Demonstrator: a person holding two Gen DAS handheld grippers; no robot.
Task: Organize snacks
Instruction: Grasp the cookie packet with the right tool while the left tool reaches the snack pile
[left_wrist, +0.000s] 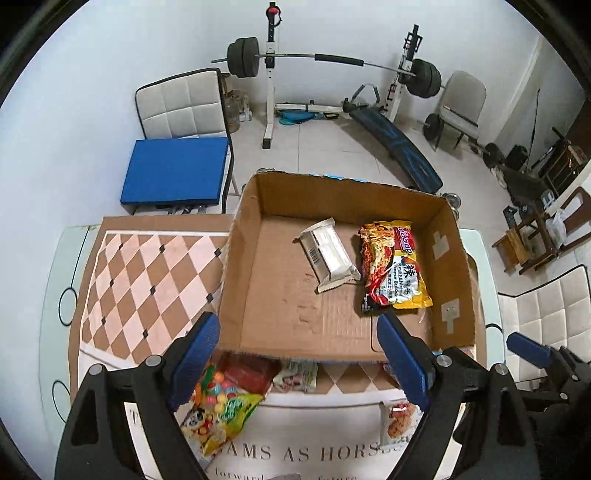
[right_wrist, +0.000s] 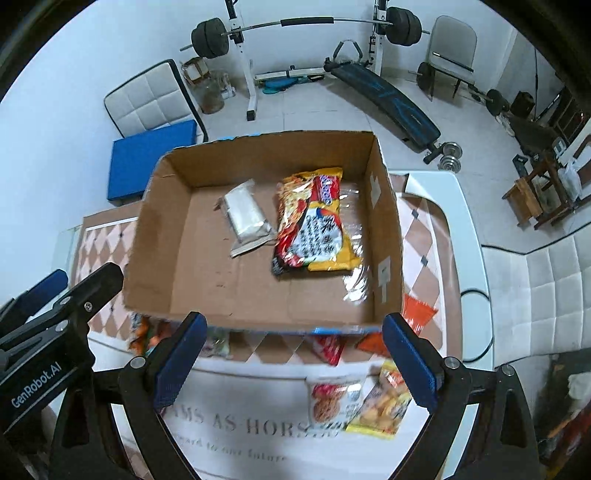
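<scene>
Fingers (left_wrist: 197, 354) of both grippers spread, empty, near cardboard box (left_wrist: 236, 295); noodle packet (left_wrist: 395, 269) and silver pack (left_wrist: 328, 254) inside.

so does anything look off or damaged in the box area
Nothing spilled. The brown cardboard box has ragged, torn top edges and no flaps. Inside, the white foil packet and the yellow-red noodle packet lie at loose angles. Several snack bags, like the yellow candy bag, remain outside by its near wall.

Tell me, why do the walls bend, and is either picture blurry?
Both views are fisheye, so the edges curve. The left wrist view is sharp: the noodle pack print reads clearly. The right wrist view is smeared, softening the box and noodle pack.
</scene>
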